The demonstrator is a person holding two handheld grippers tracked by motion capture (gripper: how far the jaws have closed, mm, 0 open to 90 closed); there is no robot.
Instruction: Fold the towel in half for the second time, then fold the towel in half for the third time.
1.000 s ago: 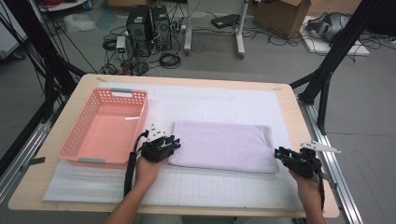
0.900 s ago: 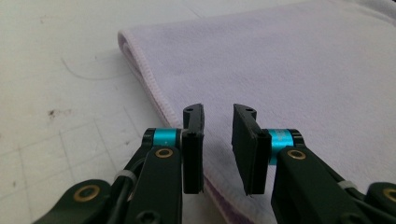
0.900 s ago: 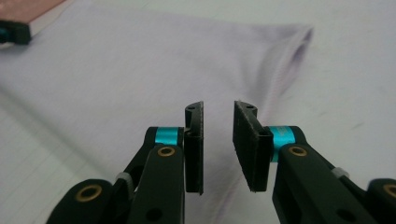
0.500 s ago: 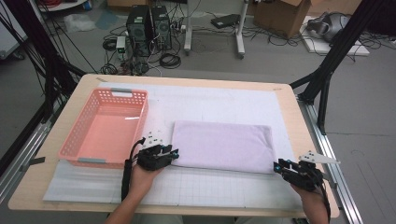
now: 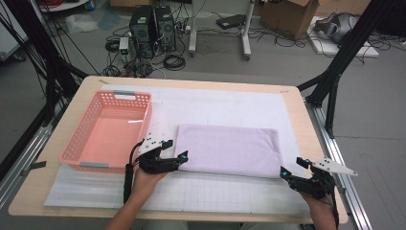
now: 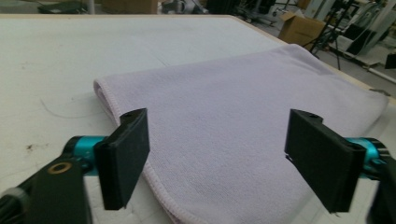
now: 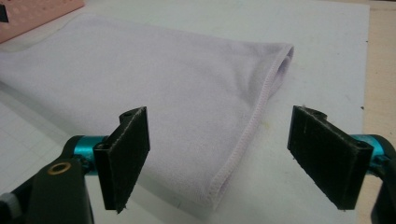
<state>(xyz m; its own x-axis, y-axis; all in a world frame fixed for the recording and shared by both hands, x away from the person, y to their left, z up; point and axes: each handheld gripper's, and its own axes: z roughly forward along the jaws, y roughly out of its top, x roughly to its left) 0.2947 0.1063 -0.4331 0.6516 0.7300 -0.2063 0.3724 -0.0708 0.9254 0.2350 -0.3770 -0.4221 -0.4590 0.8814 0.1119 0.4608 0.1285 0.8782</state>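
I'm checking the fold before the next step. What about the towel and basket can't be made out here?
- Towel: layer count; high view too coarse, gripper views show just edges.
- Towel's near-left corner: left gripper covers it, high view.
- Basket: near wall's inside hidden by its rim.

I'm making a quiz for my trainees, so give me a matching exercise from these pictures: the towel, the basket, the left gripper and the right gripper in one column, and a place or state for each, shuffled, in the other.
Things:
1. towel
2. basket
3. left gripper
4. right gripper

Places or states:
A. pink, on the left part of the table
B. open at the towel's near right corner
C. lavender, folded flat on the white mat
D. open at the towel's near left corner, beside the basket

Pairs: 1-C, 2-A, 3-D, 4-B. Both grippers' jaws have just been opening, and the pads press on nothing.
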